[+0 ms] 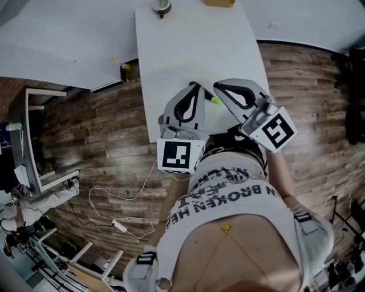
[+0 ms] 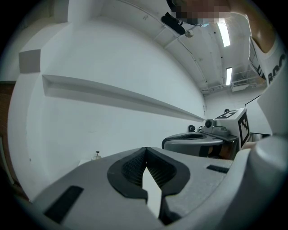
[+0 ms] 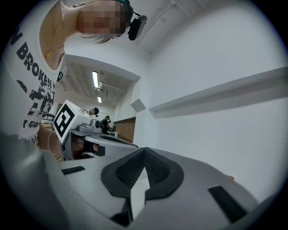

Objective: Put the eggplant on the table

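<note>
Eggplant is not made out in any view; its place cannot be told. Left gripper [image 2: 145,153] is clenched, jaws together, nothing held. Right gripper [image 3: 144,152] is clenched too, empty. Both are held level, side by side, over the tabletop's [image 1: 188,45] near edge, tips close together. A small yellow-green bit [image 1: 215,101] is seen between them. A round thing [image 1: 161,7] is set at the far edge.
</note>
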